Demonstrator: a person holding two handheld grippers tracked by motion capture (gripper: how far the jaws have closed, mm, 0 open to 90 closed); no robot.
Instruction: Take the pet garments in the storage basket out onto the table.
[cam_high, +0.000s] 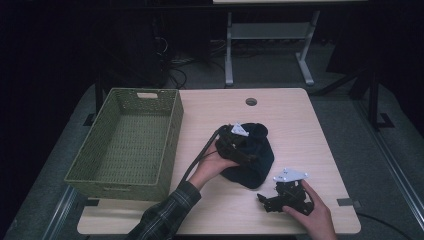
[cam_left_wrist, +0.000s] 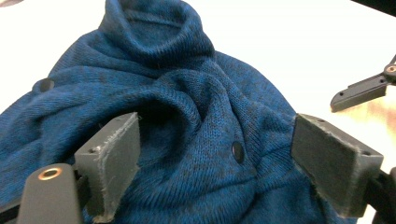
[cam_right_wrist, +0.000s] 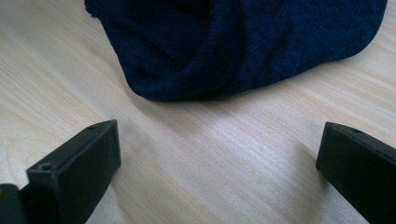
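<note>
Your sweater (cam_high: 252, 157) lies bunched mid-desk, its long axis running toward the near-right corner, with both grippers, left (cam_high: 239, 145) and right (cam_high: 274, 200), wide open and empty.

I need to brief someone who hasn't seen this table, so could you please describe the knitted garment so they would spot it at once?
On the light wooden table, right of the green woven basket, lies a crumpled dark blue knitted sweater with small dark buttons. The open left tool sits over it. It is the only soft, fabric thing there.
</note>
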